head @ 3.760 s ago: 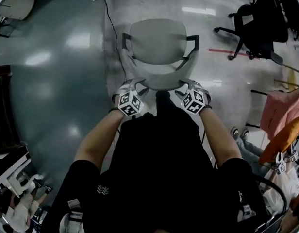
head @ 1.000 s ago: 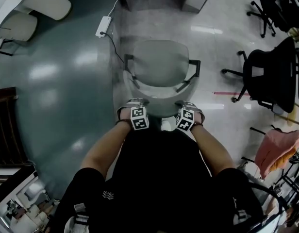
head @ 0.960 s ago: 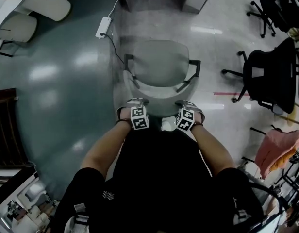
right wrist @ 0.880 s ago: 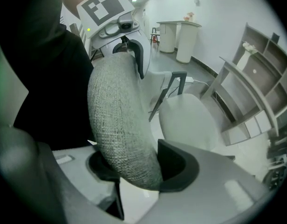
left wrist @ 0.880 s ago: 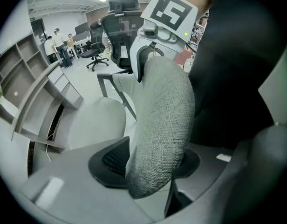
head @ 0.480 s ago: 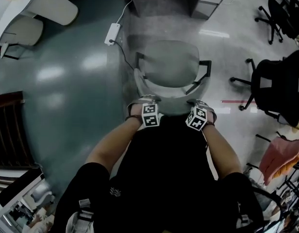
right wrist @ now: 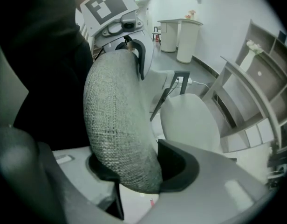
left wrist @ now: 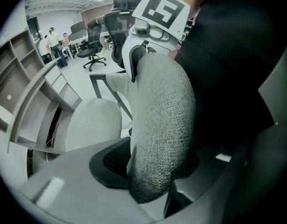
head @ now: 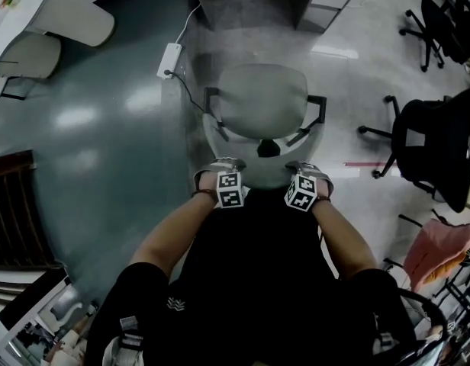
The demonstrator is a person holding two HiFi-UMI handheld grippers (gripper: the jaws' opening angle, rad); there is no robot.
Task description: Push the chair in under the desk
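In our right gripper (right wrist: pixel 139 169) we see the chair back (right wrist: pixel 115 111): coarse woven grey cloth, matt. Beyond that gripper the seat (right wrist: pixel 190 120) looks smooth; the floor (head: pixel 98 128) beneath, glossy.

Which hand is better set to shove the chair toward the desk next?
Neither: left gripper and right gripper clamp the chair back at matching spots either side of its middle, so both should push evenly. The left jaws have just closed a little on it.

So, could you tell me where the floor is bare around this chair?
Left of the chair, the teal floor is bare up to the power strip and its cable. Right, a pale strip lies open before the black chair. Ahead, the desk crowds it.
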